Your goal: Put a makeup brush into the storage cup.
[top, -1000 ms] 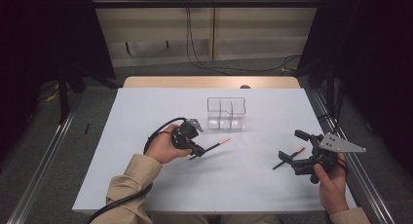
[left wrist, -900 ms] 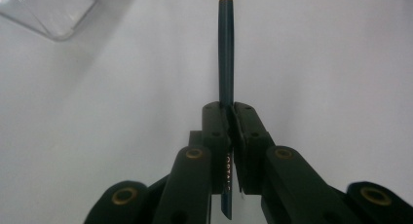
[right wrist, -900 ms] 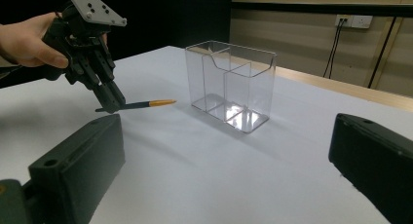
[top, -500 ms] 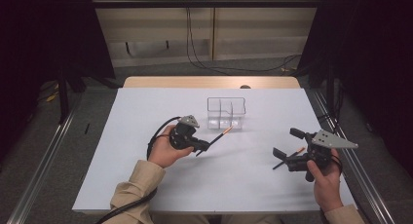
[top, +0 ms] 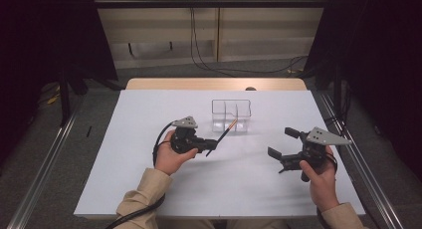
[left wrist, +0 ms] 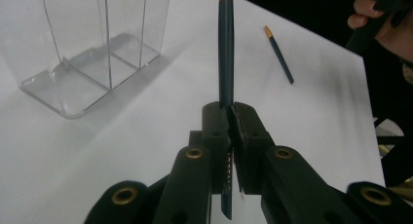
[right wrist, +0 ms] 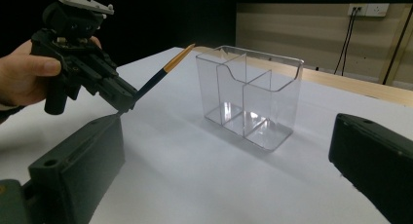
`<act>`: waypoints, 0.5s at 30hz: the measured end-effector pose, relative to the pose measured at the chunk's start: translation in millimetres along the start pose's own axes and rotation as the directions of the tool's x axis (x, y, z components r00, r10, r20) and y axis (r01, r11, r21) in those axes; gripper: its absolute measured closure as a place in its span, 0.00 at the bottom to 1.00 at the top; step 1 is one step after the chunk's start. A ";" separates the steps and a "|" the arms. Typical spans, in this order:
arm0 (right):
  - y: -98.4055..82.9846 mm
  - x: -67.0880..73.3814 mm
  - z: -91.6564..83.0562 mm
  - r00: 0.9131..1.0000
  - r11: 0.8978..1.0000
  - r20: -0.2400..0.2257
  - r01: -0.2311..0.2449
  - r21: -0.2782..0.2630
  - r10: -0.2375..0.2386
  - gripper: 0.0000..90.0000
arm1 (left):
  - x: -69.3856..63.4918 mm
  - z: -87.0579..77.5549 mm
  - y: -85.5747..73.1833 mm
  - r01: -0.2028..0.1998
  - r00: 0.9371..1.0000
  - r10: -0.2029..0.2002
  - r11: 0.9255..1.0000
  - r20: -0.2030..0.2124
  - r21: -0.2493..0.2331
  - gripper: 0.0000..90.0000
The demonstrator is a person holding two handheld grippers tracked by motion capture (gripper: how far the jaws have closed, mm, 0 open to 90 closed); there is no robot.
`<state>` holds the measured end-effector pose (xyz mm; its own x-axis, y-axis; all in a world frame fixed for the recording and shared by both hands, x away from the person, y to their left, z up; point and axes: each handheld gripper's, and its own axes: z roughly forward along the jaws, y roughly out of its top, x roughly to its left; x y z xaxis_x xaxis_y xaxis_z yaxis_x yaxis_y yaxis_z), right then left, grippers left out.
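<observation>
My left gripper (top: 211, 145) is shut on a dark pencil (top: 224, 136) with a gold-orange end. The pencil slants up toward a clear, empty compartment organizer (top: 231, 114) standing mid-table. In the left gripper view the jaws (left wrist: 231, 109) pinch the pencil (left wrist: 225, 48) near its lower end, with the organizer (left wrist: 92, 44) to the left. A second dark pencil (left wrist: 280, 56) lies flat on the white sheet near the right hand. My right gripper (top: 282, 143) hovers open at the right with nothing between its jaws. Its own view (right wrist: 229, 136) faces the organizer (right wrist: 253, 97) and the left gripper (right wrist: 117, 95).
A white sheet (top: 149, 189) covers the table, and a wooden strip (top: 214, 83) shows at the far edge. Metal rails (top: 45, 164) run along both sides. Cables trail from the left gripper (top: 159, 139) and along the back wall.
The left gripper has tilted its pencel tip upward, closer to the organizer. The right gripper has drifted left and slightly up, still open.
</observation>
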<state>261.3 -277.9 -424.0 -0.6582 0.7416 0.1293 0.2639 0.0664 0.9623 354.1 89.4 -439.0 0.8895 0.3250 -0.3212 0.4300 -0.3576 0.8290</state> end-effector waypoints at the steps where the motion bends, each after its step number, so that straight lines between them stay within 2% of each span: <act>1: 1.0 0.6 1.6 1.000 1.000 -0.006 -0.005 -0.006 0.005 0.00 | -0.2 -0.3 -0.3 0.007 1.000 -0.007 1.000 0.008 -0.019 0.94; 6: 6.3 3.0 8.5 0.998 0.997 -0.033 -0.056 -0.043 0.055 0.00 | -3.7 0.6 -1.6 0.019 0.999 -0.017 0.998 0.034 -0.063 0.94; 13: 13.2 9.3 20.0 0.996 0.997 -0.051 -0.075 -0.033 0.073 0.00 | -10.6 3.7 1.1 0.001 0.999 0.003 0.996 0.049 -0.095 0.94; 15: 13.6 9.6 22.9 0.994 0.995 -0.056 -0.095 -0.031 0.094 0.00 | -12.5 5.1 2.8 0.001 0.998 0.004 0.995 0.055 -0.102 0.94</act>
<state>274.7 -254.7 -415.1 -0.6692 0.7059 0.2321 0.3037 -0.0252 0.9524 345.0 79.8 -435.0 0.8986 0.2744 -0.3424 0.4130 -0.2658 0.8711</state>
